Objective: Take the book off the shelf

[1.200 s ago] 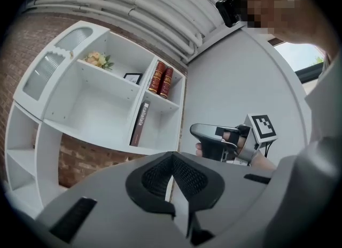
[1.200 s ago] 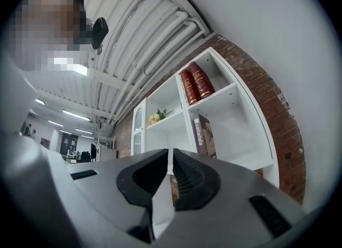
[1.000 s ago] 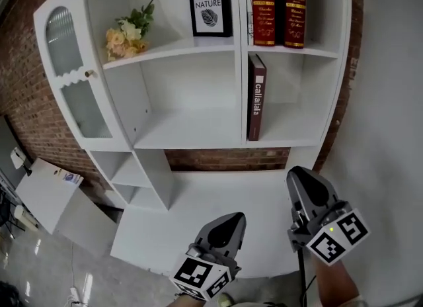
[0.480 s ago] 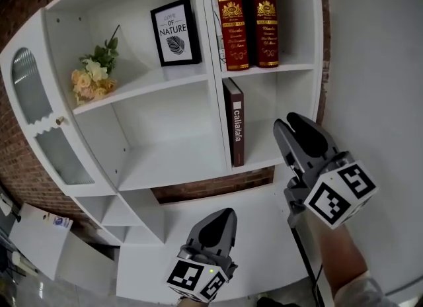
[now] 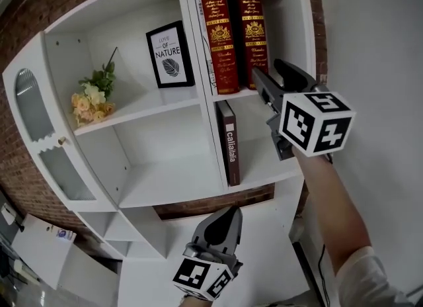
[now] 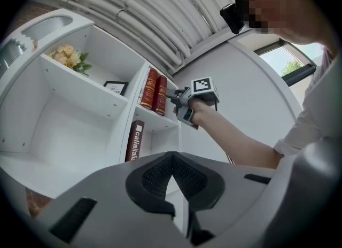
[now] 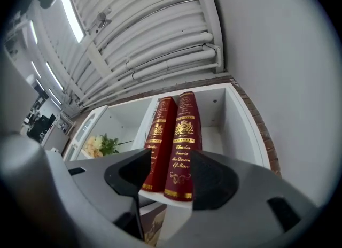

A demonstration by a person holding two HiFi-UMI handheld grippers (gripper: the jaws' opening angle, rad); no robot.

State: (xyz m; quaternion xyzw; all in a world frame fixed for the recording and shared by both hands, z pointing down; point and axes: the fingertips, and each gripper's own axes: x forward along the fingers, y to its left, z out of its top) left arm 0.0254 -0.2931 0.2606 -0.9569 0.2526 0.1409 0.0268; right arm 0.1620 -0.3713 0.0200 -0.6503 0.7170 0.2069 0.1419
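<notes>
Two red books with gold print (image 5: 218, 34) (image 5: 253, 29) stand upright on the top right shelf of the white shelf unit (image 5: 165, 186). One shelf lower, a dark brown book (image 5: 229, 143) stands against the divider. My right gripper (image 5: 269, 74) is raised in front of that top shelf's edge, just right of the red books. Its jaws are opening with nothing pressed between them. In the right gripper view the red books (image 7: 184, 145) show through the gap of the right gripper (image 7: 171, 173), farther off. My left gripper (image 5: 227, 218) hangs low, shut and empty.
A framed print (image 5: 170, 55) and a bunch of flowers (image 5: 92, 97) stand on the top left shelf. A glass door (image 5: 39, 120) closes the unit's left side. A white wall (image 5: 370, 47) runs along the right, and a white box (image 5: 39, 249) lies at the lower left.
My right gripper has risen from below the shelves to the top right shelf, and its jaws have parted. The head view has tilted upward. My left gripper stays low.
</notes>
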